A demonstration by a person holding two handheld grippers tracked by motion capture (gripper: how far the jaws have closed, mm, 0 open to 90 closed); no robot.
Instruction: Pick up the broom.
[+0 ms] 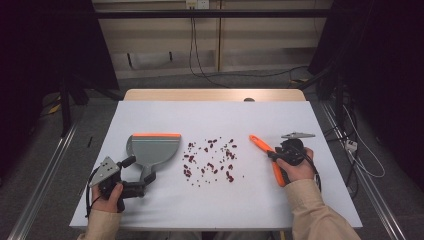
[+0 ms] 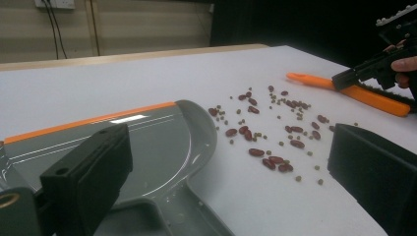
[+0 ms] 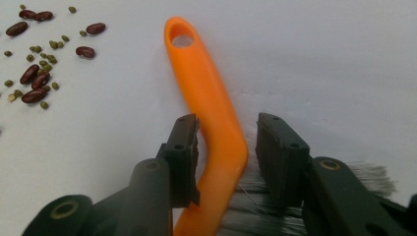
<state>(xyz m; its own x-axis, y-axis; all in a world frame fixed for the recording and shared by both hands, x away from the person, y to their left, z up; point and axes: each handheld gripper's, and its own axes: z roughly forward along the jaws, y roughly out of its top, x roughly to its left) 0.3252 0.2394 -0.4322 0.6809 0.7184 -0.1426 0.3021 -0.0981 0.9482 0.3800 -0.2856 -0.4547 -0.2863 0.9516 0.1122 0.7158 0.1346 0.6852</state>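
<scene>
Orange brush (image 3: 211, 113) lies right of scattered beans (image 1: 210, 157). Right gripper (image 3: 227, 147) straddles its bend, jaws not yet clamped. Looks light, stiff, slick plastic; grip handle, not soft bristles.

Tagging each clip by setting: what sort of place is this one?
Probably a lab or recording workspace, not a home: a white-topped table between metal floor rails, loose cables running to a wall socket, and staged beans beside a dustpan.
</scene>
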